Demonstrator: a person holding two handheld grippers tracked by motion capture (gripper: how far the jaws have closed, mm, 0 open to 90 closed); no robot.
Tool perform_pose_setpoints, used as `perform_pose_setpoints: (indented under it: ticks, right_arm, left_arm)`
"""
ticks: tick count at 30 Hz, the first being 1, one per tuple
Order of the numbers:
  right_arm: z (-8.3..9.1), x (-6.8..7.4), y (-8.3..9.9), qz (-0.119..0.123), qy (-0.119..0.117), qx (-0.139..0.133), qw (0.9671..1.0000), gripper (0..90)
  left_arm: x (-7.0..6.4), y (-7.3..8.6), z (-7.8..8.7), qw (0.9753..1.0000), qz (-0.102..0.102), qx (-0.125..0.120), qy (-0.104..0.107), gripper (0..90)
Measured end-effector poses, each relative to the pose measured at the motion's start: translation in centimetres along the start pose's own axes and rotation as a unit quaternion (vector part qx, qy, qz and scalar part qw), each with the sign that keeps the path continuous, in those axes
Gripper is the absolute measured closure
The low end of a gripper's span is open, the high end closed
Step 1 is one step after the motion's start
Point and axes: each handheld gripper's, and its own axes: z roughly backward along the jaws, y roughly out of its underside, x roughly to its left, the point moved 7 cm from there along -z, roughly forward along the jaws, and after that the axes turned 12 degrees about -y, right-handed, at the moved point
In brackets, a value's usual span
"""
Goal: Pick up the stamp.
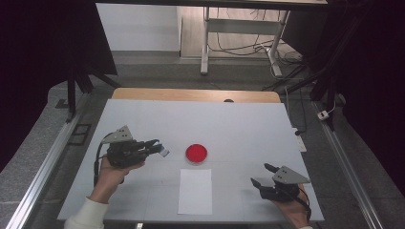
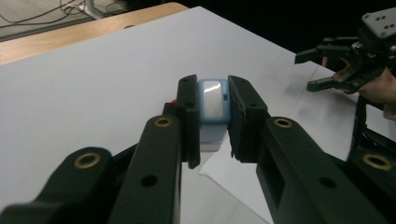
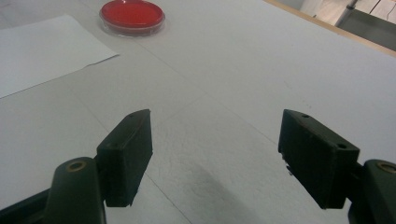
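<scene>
Already clamps a small blue-and-white block (image 2: 214, 100) in the left gripper (image 1: 157, 149) left of the red dish (image 1: 196, 153), not yet set down, right gripper (image 1: 261, 175) agape.

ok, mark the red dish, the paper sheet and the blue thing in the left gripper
red dish (image 1: 196, 153), high view, centre of the dish.
paper sheet (image 1: 195, 192), high view, middle of the sheet.
blue thing (image 2: 213, 101), left gripper view, its pale face between the jaws.

Round red-filled clear dish (image 1: 196, 153) sits mid-counter (image 1: 239, 124) on the white counter, just behind the white paper sheet (image 1: 195, 192). Left tongs (image 1: 162, 150), left of dish, clamp a small blue-and-white block (image 2: 213, 106). Right tongs (image 1: 262, 175), jaws apart, at near right.
</scene>
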Motion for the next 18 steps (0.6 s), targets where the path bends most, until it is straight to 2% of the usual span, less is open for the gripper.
perform_pose_setpoints:
  ticks: [12,18]
  right_arm:
    - [0.2,0.1,0.1,-0.003,0.003,-0.002,1.0,25.7]
    - [0.3,0.1,0.1,-0.002,0.004,0.0,1.0,25.7]
  left_arm:
    - [-2.4,-0.7,-1.3,0.9996,-0.008,-0.005,0.028,75.3]
    - [-3.8,-0.9,-2.1,0.999,-0.018,0.0,0.041,75.4]
